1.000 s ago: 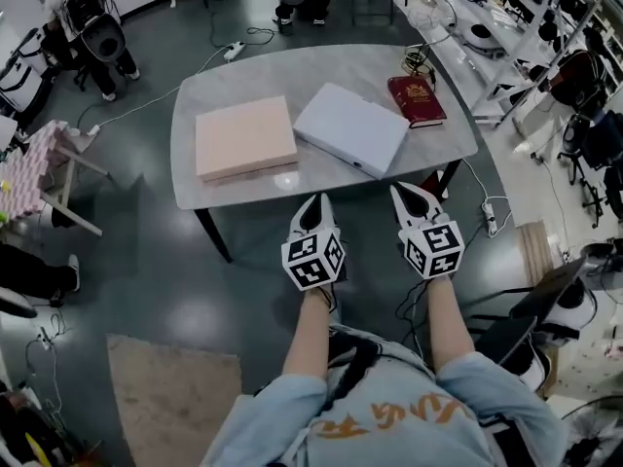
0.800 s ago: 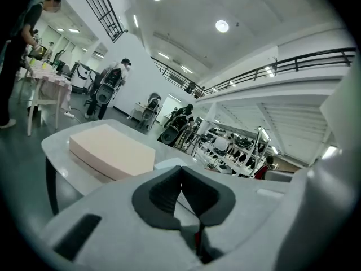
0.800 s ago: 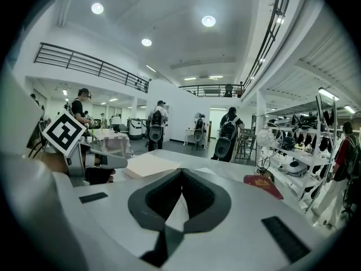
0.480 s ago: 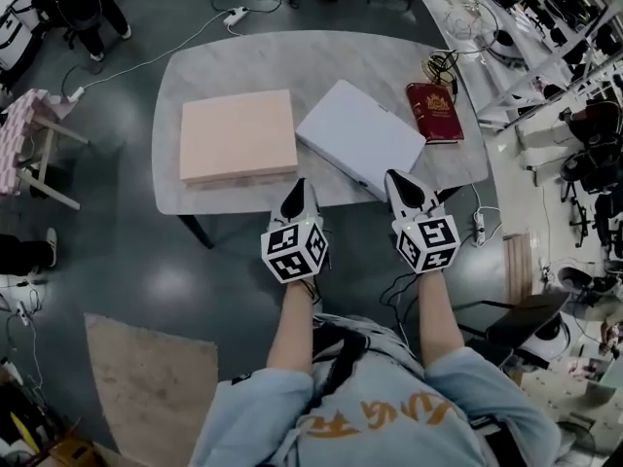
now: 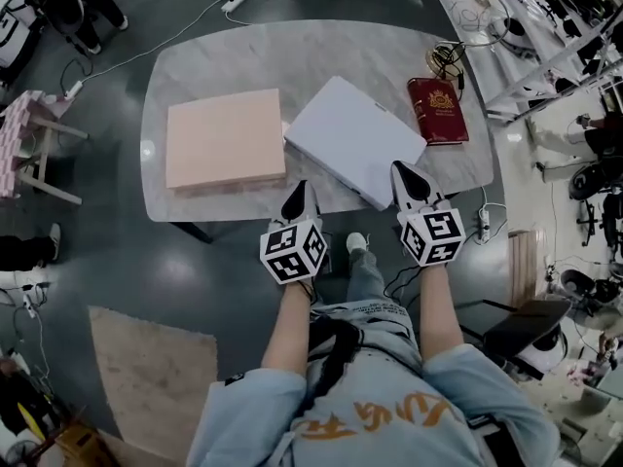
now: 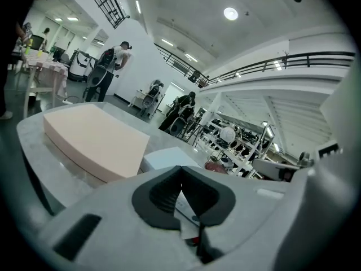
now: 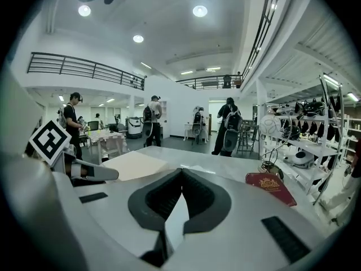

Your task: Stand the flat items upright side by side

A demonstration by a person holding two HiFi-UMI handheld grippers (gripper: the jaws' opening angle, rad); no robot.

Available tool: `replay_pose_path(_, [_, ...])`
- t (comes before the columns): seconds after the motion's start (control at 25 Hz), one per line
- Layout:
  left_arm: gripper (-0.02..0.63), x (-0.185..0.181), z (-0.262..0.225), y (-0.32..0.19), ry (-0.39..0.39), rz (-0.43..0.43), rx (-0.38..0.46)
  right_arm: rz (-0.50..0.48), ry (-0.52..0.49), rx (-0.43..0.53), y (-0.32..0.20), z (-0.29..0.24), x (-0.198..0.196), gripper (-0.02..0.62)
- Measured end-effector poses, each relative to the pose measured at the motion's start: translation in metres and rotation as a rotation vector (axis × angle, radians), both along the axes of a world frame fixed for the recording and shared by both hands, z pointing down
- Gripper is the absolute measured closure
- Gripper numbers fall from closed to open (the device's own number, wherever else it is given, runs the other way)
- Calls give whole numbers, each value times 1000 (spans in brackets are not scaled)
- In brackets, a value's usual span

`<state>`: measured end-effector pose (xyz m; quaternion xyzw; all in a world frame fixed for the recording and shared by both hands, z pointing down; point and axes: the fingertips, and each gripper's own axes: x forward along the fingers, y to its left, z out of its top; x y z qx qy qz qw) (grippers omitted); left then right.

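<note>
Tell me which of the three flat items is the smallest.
The dark red book with the gold emblem, at the right end of the table; the white box and the pink box are far larger.

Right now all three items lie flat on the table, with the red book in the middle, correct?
No. All three lie flat on the table, but the white box is in the middle; the red book is at the right end. The head view shows it.
</note>
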<state>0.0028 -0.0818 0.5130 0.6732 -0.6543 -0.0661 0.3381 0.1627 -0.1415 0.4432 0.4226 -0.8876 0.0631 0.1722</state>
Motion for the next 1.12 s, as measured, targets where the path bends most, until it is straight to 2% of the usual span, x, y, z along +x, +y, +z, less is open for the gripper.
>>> replay_pose_path(0.44, [594, 31, 22, -57, 0, -186, -72, -209, -24, -27, -110, 14, 7, 592])
replay_pose_path(0.72, [594, 48, 45, -75, 15, -271, -151, -223, -25, -83, -176, 38, 31, 592])
replay_pose_path(0.88, [594, 53, 59, -73, 32, -326, -198, -264, -2, -131, -197, 57, 39, 592])
replay_pose_path(1.04, [592, 51, 69, -69, 45, -374, -233, -364, 50, -205, -206, 82, 35, 584])
replay_pose_path(1.12, [542, 53, 76, -67, 61, -384, -251, -430, 81, -246, -206, 95, 31, 550])
